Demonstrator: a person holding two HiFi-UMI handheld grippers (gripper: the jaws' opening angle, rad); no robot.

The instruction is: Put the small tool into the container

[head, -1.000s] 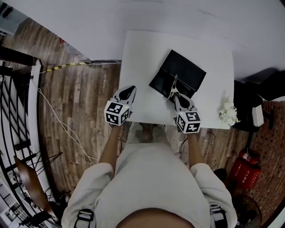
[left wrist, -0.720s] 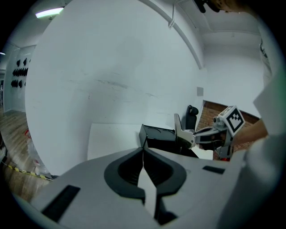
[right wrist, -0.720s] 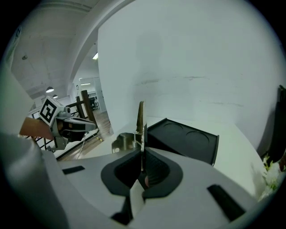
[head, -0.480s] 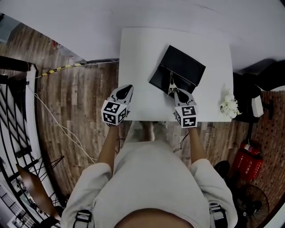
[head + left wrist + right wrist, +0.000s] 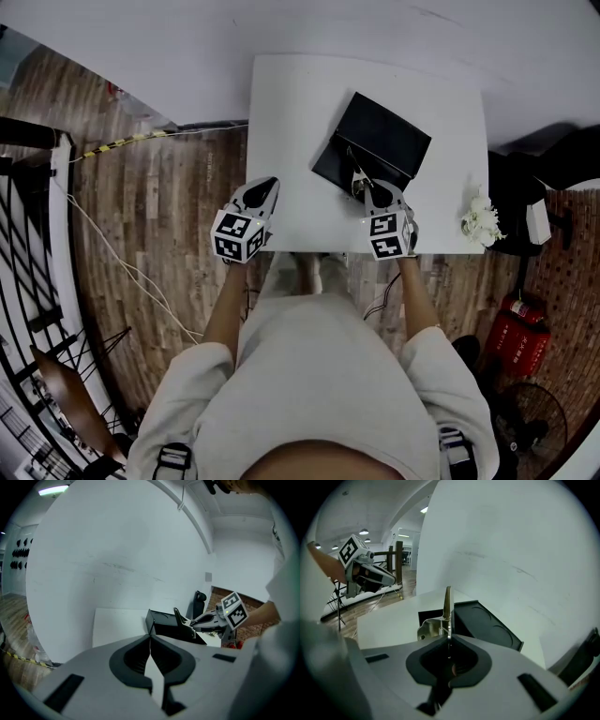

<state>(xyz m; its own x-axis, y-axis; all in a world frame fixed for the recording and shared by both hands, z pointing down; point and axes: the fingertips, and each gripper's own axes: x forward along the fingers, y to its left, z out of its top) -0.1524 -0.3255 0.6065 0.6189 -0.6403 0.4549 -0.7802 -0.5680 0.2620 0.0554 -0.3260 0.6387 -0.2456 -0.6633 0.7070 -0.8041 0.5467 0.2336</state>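
A small metal spring clip (image 5: 444, 616) is the tool; it sticks up out of my right gripper (image 5: 448, 641), whose jaws are shut on it. In the head view the clip (image 5: 356, 178) hangs over the near edge of the open black box (image 5: 375, 145) on the white table (image 5: 291, 122). The box (image 5: 487, 625) lies just beyond the clip in the right gripper view. My left gripper (image 5: 263, 196) hovers at the table's left front corner, shut, with nothing in it. From the left gripper view, the box (image 5: 171, 625) and the right gripper (image 5: 206, 620) with the clip show to the right.
A white crumpled object (image 5: 481, 230) sits at the table's right front corner. A white wall runs behind the table. Wooden floor, a cable (image 5: 131, 272) and black railings lie to the left; red cans (image 5: 516, 342) stand at the right.
The right gripper with the clip has shifted slightly left and toward the box's near edge. The left gripper has drifted a little left and back from the table.
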